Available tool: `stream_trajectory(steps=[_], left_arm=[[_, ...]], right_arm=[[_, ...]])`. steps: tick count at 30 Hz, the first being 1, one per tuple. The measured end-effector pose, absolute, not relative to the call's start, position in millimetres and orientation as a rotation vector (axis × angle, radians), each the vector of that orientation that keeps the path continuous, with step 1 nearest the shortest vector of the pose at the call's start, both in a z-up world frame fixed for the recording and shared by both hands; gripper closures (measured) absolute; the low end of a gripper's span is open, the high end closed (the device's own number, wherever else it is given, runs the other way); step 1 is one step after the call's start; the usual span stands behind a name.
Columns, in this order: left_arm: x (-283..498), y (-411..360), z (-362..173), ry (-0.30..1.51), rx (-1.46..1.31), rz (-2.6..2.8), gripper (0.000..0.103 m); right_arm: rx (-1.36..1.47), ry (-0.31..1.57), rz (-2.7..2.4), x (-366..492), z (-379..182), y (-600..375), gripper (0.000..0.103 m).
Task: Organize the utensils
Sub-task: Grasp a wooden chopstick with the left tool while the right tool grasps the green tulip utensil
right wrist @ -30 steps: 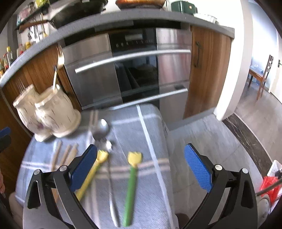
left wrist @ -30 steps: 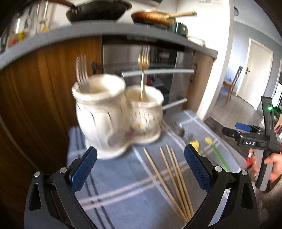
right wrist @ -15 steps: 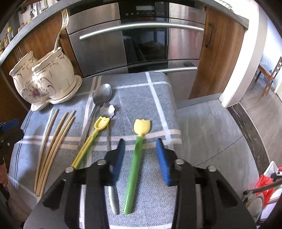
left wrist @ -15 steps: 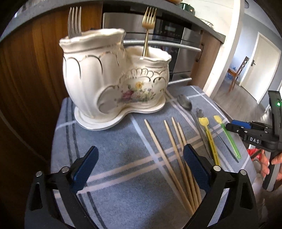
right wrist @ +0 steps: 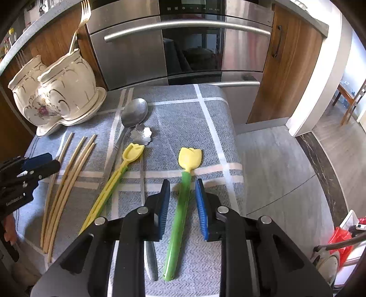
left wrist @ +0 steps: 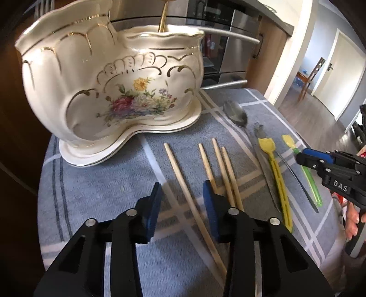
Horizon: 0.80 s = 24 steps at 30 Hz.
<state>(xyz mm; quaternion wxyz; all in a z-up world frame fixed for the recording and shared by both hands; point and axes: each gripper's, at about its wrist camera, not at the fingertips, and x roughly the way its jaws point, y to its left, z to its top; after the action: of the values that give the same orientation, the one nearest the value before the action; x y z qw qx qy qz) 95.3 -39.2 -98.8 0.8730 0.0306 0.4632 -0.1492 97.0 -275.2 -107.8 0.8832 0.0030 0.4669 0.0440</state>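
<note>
A cream floral two-cup ceramic holder [left wrist: 109, 91] stands at the back left of a grey cloth and holds a gold fork [left wrist: 162, 16]; it also shows in the right wrist view [right wrist: 57, 93]. Several wooden chopsticks [left wrist: 219, 164] lie on the cloth. My left gripper [left wrist: 181, 194] is half closed, its jaws on either side of the leftmost chopstick [left wrist: 183, 180], not touching. My right gripper [right wrist: 181, 194] is half closed around the green-handled tulip spoon [right wrist: 183, 198], with gaps on both sides. A yellow tulip spoon [right wrist: 119, 176] and a metal spoon [right wrist: 133, 113] lie beside it.
A flower-headed metal utensil [right wrist: 141, 134] lies between the spoons. The grey checked cloth [right wrist: 183, 123] covers a small table in front of a steel oven [right wrist: 183, 45] and wooden cabinets. The floor drops off to the right. A red bag [right wrist: 340, 239] sits low right.
Both grippers have moved down and forward to the cloth. The left jaws have narrowed from wide open around a chopstick. The right jaws have narrowed further around the green spoon handle.
</note>
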Motion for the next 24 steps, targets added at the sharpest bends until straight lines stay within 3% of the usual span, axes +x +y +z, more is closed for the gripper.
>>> stream_trajectory(steps=[10, 14, 24], left_arm=[[107.0, -47.5, -99.0, 0.986, 0.099, -0.291, 0.076], [106.5, -47.2, -99.2, 0.985, 0.121, -0.288, 0.094], [99.9, -37.9, -95.2, 0.931, 0.057, -0.371, 0.098]], right_arm=[[-0.002, 0.990, 0.084, 102.9, -109.7, -277.0, 0.086], [0.032, 0.979, 0.087, 102.9, -110.7, -282.0, 0.093], [0.111, 0.918, 0.091, 95.9, -101.4, -290.1, 0.094]])
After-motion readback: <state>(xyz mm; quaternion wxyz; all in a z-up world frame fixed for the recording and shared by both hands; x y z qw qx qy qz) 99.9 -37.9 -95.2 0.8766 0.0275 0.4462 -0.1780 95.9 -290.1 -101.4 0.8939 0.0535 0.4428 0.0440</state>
